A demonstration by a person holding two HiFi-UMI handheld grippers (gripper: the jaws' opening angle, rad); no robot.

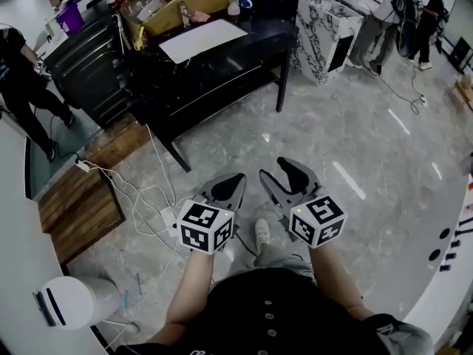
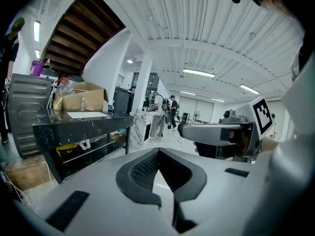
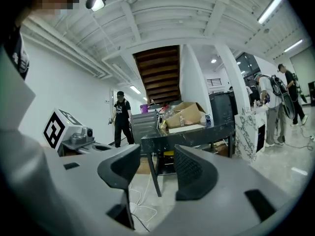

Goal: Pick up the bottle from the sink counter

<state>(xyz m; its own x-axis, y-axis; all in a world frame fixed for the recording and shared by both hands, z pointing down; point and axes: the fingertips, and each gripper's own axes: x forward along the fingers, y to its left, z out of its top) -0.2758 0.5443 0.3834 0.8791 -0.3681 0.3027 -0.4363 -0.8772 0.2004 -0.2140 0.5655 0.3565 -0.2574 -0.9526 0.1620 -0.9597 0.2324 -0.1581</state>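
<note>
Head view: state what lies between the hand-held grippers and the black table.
Bare grey floor, seen in the head view; white cables lie off to its left.

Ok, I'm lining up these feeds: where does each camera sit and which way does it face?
Head view: on the person's head, facing steeply down at floor; shows forearms, left tongs, right tongs.
Left gripper view: on left tongs, looking along its shut jaws.
Right gripper view: on right tongs, looking between its parted jaws.
Shared: black table, in all three.
</note>
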